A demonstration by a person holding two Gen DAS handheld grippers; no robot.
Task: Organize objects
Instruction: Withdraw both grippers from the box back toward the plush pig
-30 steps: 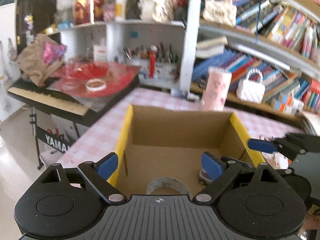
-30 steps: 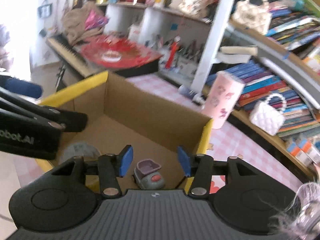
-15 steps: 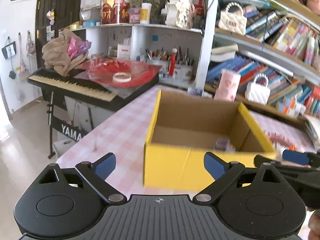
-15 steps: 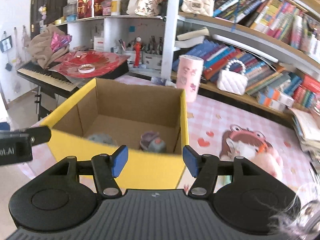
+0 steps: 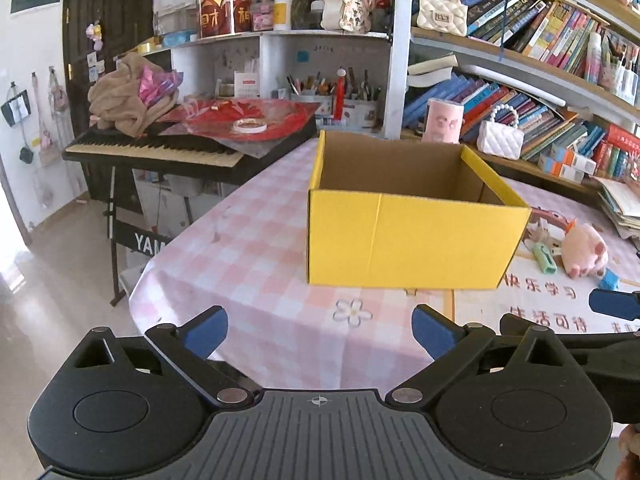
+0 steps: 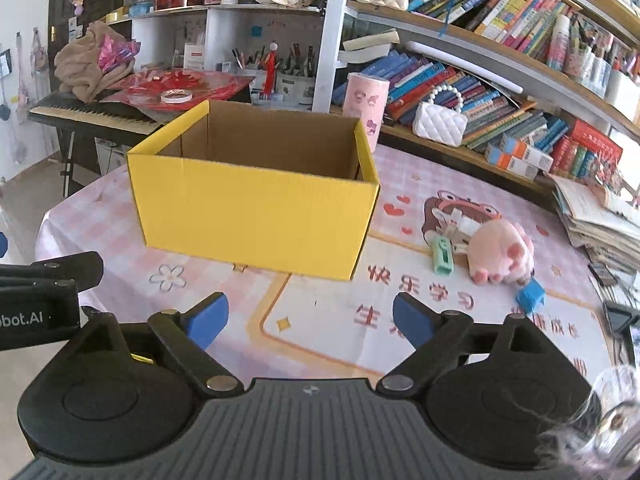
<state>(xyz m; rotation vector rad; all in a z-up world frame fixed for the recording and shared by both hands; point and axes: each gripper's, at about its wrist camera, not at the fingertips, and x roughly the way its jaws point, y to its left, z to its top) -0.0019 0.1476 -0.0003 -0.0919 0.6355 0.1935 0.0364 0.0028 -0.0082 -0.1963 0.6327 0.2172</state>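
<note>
A yellow cardboard box [image 5: 408,240] [image 6: 256,208] stands open-topped on the pink checked table; its contents are hidden behind its near wall. To its right lie a pink plush pig [image 6: 502,250] [image 5: 584,250], a mint green clip [image 6: 442,254] [image 5: 544,258] and a small blue block [image 6: 530,296] [image 5: 609,280]. My left gripper [image 5: 319,330] hovers over the table in front of the box, jaws opening, nothing between them. My right gripper [image 6: 306,318] hangs near the front right of the box, jaws opening wide and empty.
A black keyboard [image 5: 160,154] with red sheets and a tape roll stands left of the table. Bookshelves [image 6: 500,92], a pink cylinder [image 6: 366,106] and a white quilted purse [image 6: 438,124] line the back. Stacked papers [image 6: 600,220] sit at the table's right edge.
Both grippers have pulled back from inside the box to the table in front of it. The right jaws have spread much wider; a small grey-purple object stays in the box.
</note>
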